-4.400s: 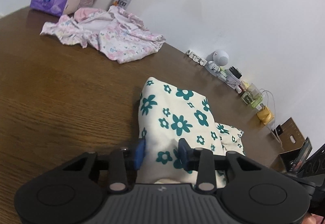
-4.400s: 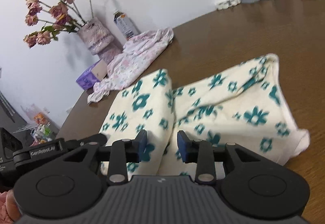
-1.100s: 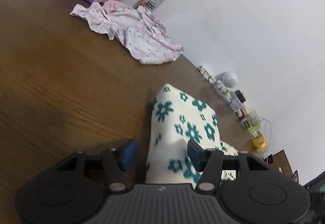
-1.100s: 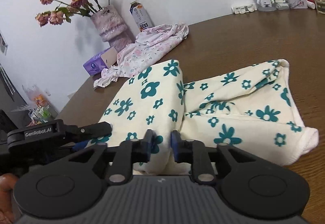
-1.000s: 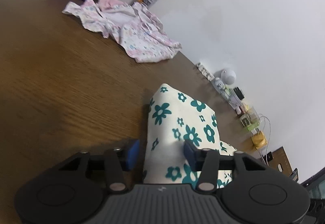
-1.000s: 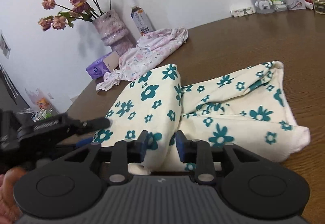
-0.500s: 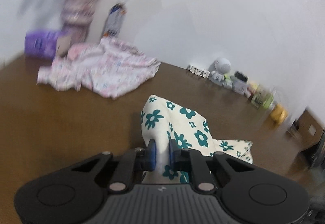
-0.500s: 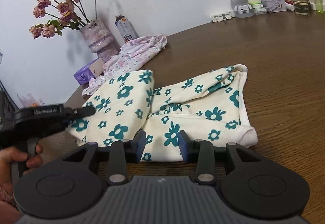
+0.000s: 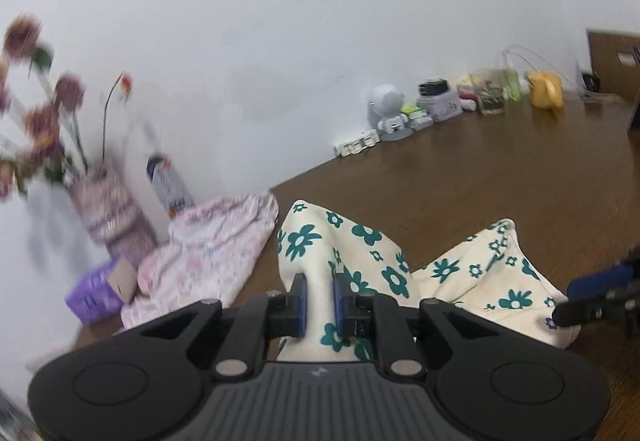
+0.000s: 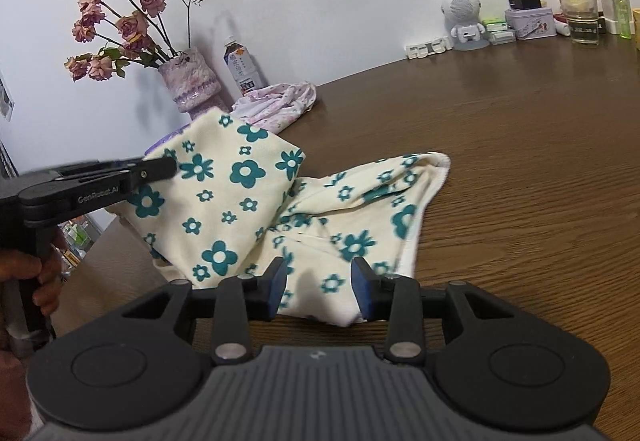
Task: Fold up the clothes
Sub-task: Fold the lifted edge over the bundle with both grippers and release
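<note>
Left tool (image 9: pixel 319 299) clamped on raised floral cloth; right tool (image 10: pixel 319 287) spread apart at cloth's near edge.

Table (image 10: pixel 520 169): the cream cloth with teal flowers (image 10: pixel 344 225) lies on it toward the left edge, its long axis running from the lifted left portion down to the flat right portion. Left tool pinches a fold of that lifted portion, holding it off the table. Right tool's fingers straddle the flat near hem without closing on it, and it is the nearer tool to that hem. Pink printed garment (image 10: pixel 280 103) lies crumpled at the far left edge, apart. Judgement: any coming fold turns on the raised half lying left of the flat half.
</note>
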Demonstrator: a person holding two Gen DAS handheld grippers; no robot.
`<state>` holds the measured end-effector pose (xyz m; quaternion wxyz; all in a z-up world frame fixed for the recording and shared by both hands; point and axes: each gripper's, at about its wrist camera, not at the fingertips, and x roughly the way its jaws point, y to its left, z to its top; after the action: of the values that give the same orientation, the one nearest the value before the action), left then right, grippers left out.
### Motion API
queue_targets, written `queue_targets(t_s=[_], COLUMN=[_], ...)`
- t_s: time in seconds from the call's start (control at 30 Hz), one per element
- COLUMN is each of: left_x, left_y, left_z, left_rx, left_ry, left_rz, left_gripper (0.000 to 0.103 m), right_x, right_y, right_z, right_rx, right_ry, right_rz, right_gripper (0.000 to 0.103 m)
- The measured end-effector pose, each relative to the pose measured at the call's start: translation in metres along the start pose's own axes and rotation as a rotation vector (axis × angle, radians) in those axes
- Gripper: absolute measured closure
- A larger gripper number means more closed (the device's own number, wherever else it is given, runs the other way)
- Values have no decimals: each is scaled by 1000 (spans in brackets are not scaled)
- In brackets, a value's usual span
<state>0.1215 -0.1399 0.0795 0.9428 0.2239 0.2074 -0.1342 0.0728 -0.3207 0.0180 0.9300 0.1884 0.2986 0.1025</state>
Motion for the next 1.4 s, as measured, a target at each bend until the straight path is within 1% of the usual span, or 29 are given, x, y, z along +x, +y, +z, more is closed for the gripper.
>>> queue_targets(t_s=[0.13,0.23,0.37,0.47,0.63,0.7,0.9,1.0,1.07,1.13,1.17,1.2,1.23,1.27,1.33,1.37,1.4], left_x=[-4,-8,-9,-9,-1,7,30,15,4,-14,-22,-25,-27,-30,-21,-12,0], left_y=[-29,-51,-80,-105,-148,-163,-182,-162,-148,-120,-105,-90,-74,-59,-27,-13,0], left_z=[9,15,22,26,30,28,18,21,23,25,23,19,15,11,1,-5,-13], left_rx=[104,160,225,267,316,329,304,210,147,60,22,-21,-64,-107,-217,-281,-359], left_ry=[-27,-45,-67,-80,-87,-73,-14,-30,-42,-66,-70,-64,-58,-52,-5,26,63], left_rz=[22,11,-10,-45,-127,-157,-250,-296,-327,-340,-330,-318,-306,-293,-293,-300,-330], left_gripper=[90,90,89,88,87,87,86,85,79,62,56,47,42,42,41,41,40], right_x=[-5,-8,-13,-16,-24,-29,-43,-46,-46,-45,-44,-43,-43,-41,-36,-32,-28], right_y=[-9,-17,-31,-43,-64,-74,-102,-113,-117,-114,-111,-106,-102,-96,-82,-76,-69], right_z=[4,6,5,5,6,5,2,1,2,4,5,6,8,10,14,16,18], right_rx=[-32,-50,-38,-21,13,31,79,97,104,101,98,95,93,90,90,98,106], right_ry=[7,13,14,9,-7,-17,-40,-43,-44,-47,-51,-56,-62,-68,-74,-77,-81], right_rz=[-26,-46,-57,-63,-84,-96,-128,-142,-144,-139,-130,-113,-96,-77,-24,1,26], right_gripper=[67,67,66,66,66,66,64,64,64,64,64,64,64,64,62,58,56])
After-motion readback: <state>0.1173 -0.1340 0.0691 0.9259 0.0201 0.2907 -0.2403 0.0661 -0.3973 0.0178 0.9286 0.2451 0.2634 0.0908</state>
